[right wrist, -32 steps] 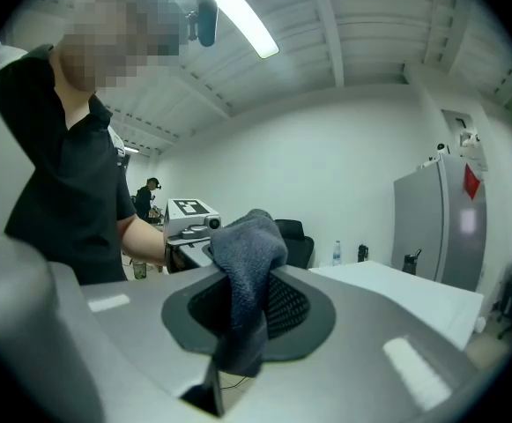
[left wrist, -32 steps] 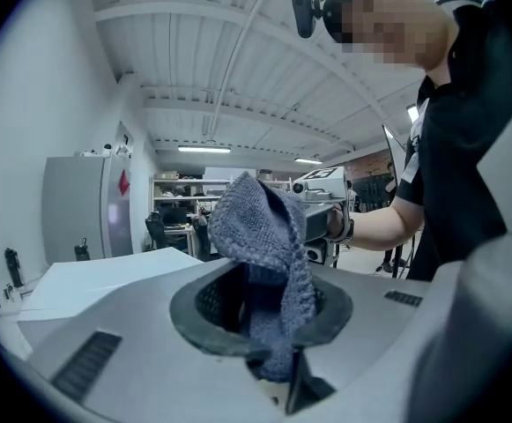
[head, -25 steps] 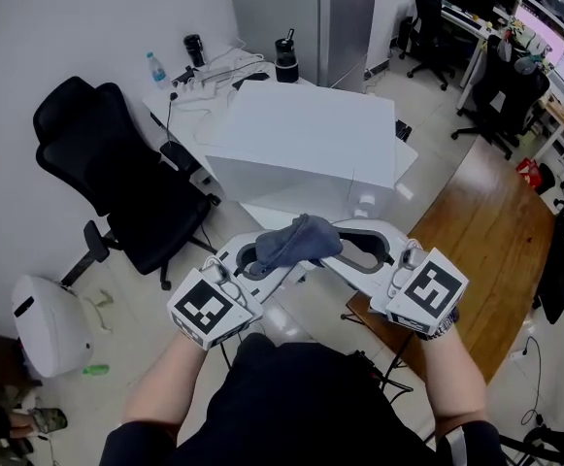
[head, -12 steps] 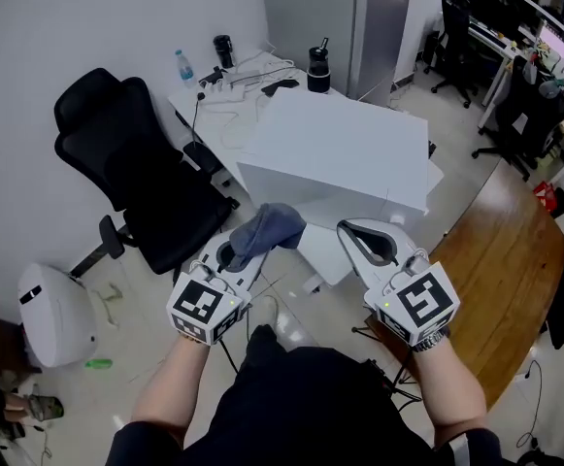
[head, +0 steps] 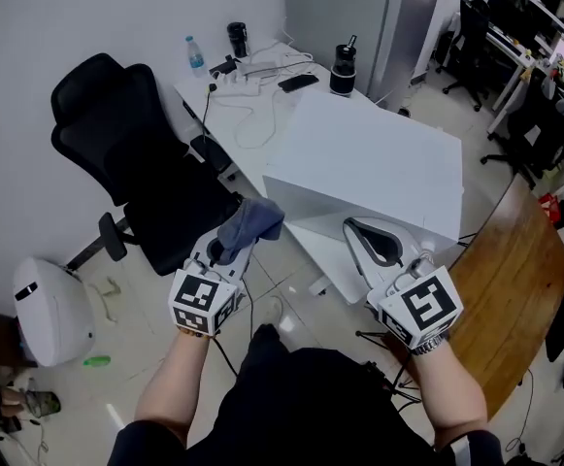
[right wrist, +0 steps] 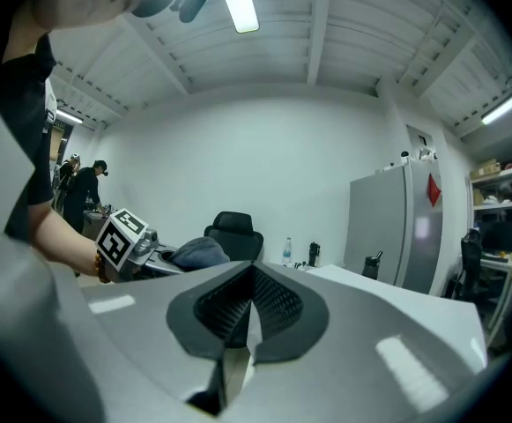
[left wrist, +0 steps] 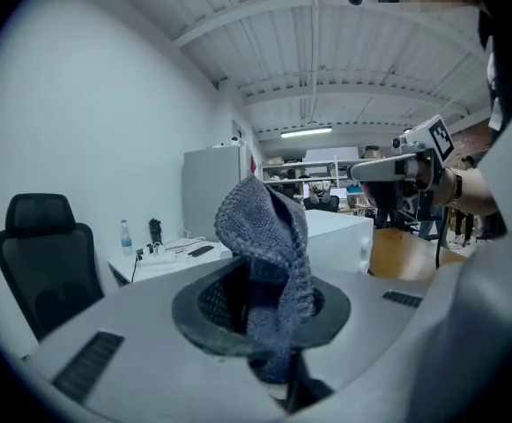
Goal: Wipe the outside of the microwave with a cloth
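The microwave (head: 369,158) is a plain white box on a white desk, ahead of both grippers. My left gripper (head: 243,233) is shut on a grey-blue knitted cloth (head: 253,219), left of the microwave's near corner and clear of it. In the left gripper view the cloth (left wrist: 263,236) stands bunched up out of the jaws, and the microwave (left wrist: 339,233) shows behind it. My right gripper (head: 374,242) is shut and empty, in front of the microwave's near side. In the right gripper view its jaws (right wrist: 248,305) meet, with the left gripper (right wrist: 128,245) and the cloth (right wrist: 198,252) off to the left.
A black office chair (head: 131,153) stands left of the desk. A bottle (head: 196,54), a dark mug (head: 237,39), cables and a black flask (head: 342,68) sit at the desk's far end. A wooden table (head: 510,289) lies at the right, a white bin (head: 49,309) on the floor at the left.
The two grippers were together at the cloth and have drawn apart. The left one has swung left and lower with the cloth; the right one has shifted right, empty.
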`<state>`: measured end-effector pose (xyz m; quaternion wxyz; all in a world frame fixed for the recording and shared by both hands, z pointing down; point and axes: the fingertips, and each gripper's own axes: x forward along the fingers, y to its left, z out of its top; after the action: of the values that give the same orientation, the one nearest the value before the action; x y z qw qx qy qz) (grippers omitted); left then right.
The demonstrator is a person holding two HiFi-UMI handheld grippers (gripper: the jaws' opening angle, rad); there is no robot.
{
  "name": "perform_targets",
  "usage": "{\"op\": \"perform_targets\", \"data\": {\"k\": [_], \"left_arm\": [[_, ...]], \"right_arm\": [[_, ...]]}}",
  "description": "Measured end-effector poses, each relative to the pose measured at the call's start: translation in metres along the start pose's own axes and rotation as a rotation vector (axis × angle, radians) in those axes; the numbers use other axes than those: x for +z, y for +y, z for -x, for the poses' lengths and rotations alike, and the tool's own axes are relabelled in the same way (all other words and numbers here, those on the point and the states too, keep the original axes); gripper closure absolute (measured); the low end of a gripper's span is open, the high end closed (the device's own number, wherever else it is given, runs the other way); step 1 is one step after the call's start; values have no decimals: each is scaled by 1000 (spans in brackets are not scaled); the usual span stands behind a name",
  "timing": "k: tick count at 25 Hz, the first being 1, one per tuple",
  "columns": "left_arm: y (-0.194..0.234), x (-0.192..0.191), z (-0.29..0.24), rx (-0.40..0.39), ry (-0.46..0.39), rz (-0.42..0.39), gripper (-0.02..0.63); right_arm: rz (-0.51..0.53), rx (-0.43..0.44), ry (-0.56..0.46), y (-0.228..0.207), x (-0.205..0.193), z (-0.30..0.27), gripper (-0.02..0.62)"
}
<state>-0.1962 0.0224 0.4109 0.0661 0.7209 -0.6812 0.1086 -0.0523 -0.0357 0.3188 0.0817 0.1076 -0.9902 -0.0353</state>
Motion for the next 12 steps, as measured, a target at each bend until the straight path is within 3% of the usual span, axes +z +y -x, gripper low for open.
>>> {"op": "perform_targets", "data": {"k": [6, 12], "left_arm": [[52, -34, -31, -5, 53, 21, 540], [84, -70, -69, -63, 114, 32, 540]], "right_arm": [[-19, -16, 23, -16, 1, -56, 594], [-17, -45, 40, -34, 4, -99, 594]]}}
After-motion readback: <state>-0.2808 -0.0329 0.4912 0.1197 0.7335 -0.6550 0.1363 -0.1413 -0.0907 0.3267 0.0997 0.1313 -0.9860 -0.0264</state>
